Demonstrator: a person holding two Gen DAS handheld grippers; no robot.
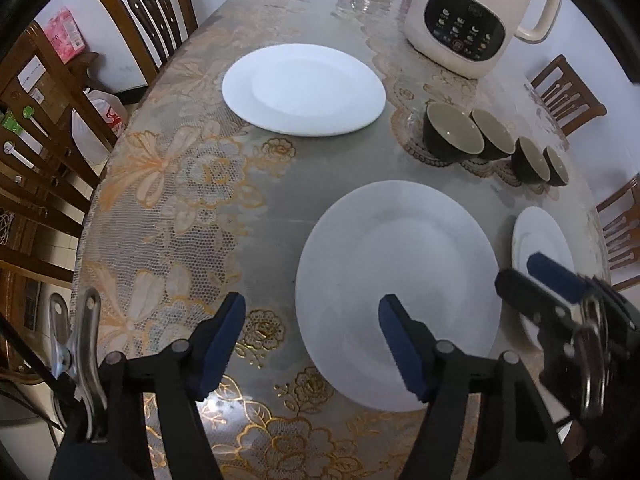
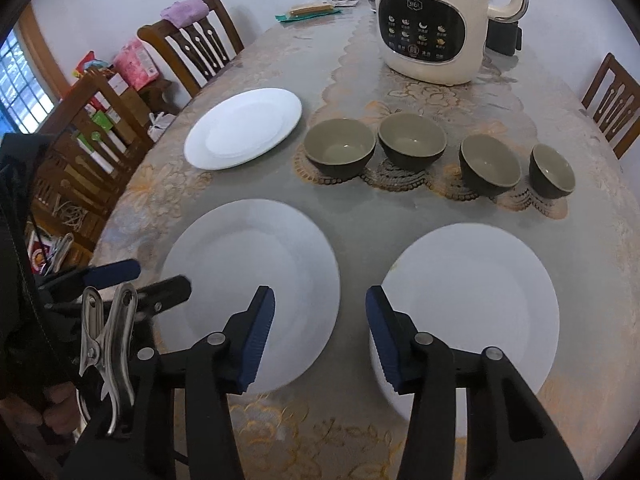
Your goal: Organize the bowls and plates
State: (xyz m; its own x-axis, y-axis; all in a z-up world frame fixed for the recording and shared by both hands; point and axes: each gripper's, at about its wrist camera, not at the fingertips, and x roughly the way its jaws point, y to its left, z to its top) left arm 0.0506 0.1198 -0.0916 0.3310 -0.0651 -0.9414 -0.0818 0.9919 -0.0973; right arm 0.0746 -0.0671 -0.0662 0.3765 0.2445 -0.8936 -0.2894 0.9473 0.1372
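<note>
Right wrist view: right claw [image 2: 320, 300] spread, empty, above gap between two near plates [image 2: 256, 264].

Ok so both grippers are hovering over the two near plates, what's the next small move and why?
Probably lower the left gripper until its open jaws straddle the near-left plate at its rim, then close. Nothing is held yet, and the right gripper sits open over the gap beside the near-right plate. A third plate lies farther back.

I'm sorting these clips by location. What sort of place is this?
Probably a home dining room: a table with a lace-patterned cover, wooden dining chairs around it, and a countertop appliance beside plates and bowls.
</note>
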